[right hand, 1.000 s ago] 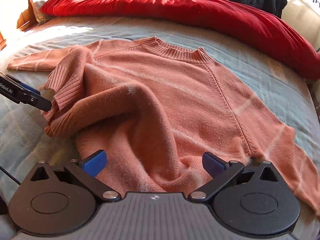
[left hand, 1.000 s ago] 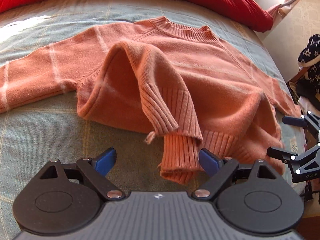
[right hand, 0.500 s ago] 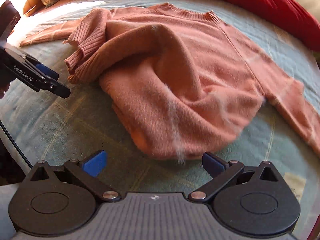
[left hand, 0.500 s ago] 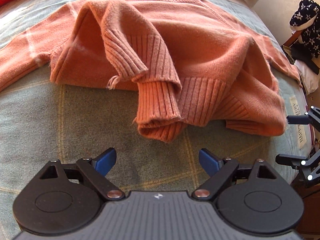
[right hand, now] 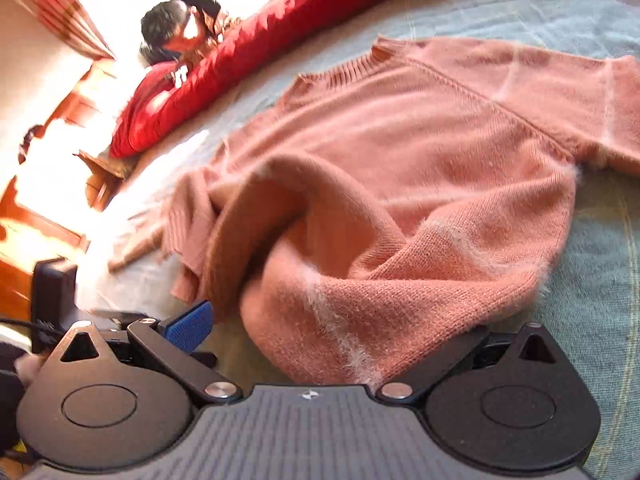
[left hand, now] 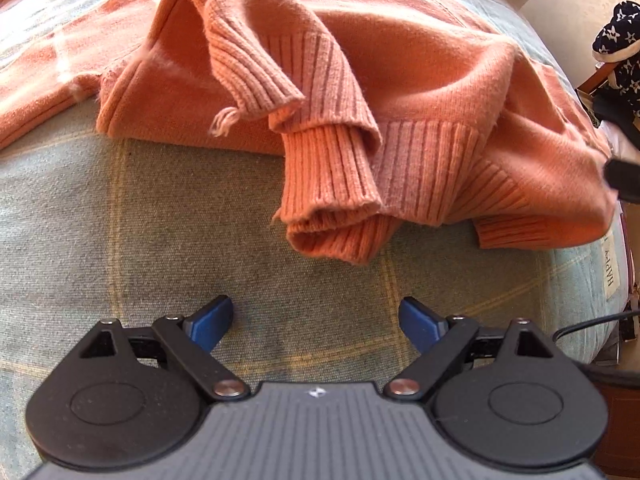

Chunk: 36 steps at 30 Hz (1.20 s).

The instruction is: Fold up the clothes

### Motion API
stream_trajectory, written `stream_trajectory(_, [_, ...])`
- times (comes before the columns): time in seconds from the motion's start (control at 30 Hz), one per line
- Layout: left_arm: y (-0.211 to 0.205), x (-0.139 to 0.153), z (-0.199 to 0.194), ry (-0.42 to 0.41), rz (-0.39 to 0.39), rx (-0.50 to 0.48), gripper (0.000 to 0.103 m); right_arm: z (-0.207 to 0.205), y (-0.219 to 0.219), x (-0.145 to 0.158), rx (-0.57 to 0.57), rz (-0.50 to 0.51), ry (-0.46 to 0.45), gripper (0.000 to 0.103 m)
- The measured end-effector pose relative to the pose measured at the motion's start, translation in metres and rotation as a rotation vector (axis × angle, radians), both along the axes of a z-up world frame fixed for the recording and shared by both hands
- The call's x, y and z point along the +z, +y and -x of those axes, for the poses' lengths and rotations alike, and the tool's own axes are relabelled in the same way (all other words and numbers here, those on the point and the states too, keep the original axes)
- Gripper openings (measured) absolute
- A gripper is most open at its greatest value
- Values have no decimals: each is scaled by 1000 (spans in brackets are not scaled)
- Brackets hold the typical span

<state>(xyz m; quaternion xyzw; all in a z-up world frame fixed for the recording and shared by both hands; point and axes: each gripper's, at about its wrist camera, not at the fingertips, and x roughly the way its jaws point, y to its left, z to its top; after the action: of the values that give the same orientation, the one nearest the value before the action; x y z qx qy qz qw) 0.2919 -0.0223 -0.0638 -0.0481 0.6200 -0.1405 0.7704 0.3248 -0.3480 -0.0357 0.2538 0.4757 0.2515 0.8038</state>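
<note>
Both grippers have dropped closer to the sweater, left gripper and right gripper jaws apart, gripping nothing.

Strong daylight fills both views, warm and hard. In the right wrist view it comes from the upper left, where the headboard side burns out to pure white and detail is lost; the glare spills onto the bed sheet near it. That whole picture is smeared by motion blur, worst along the red duvet and the salmon sweater, whose knit is soft rather than crisp. The left wrist view is sharp: sweater ribbing reads clearly, with a soft shadow beneath its folded hem. Fisheye bending curves the bed edges in both. The dark object at the left view's right edge is probably out of focus.
</note>
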Motion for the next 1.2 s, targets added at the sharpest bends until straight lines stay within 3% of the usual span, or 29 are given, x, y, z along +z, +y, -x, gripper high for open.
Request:
stream_trajectory(0.1, [-2, 0, 1, -5, -6, -1, 90, -3, -8, 5, -34, -108, 7, 103])
stream_trajectory(0.23, [-1, 0, 1, -7, -6, 0, 90, -1, 6, -25, 11, -72, 103, 103])
stream_trajectory(0.33, [2, 0, 3, -7, -5, 5, 90, 5, 19, -43, 30, -108, 181, 103])
stream_trajectory(0.47, [7, -1, 7, -10, -4, 11, 90, 9, 25, -22, 27, -118, 109, 103])
stream_trajectory(0.67, [7, -1, 12, -16, -12, 5, 90, -10, -14, 14, -88, -185, -2, 103])
stream_trajectory(0.9, [17, 1, 21, -37, 12, 19, 89, -13, 7, -12, 19, -82, 28, 103])
stream_trajectory(1.07, [34, 2, 27, -52, 35, 63, 87, -9, 12, -39, -7, -84, 65, 90])
stream_trajectory(1.2, [42, 0, 29, -40, 55, 83, 87, -14, -10, -52, -129, -187, 116, 78])
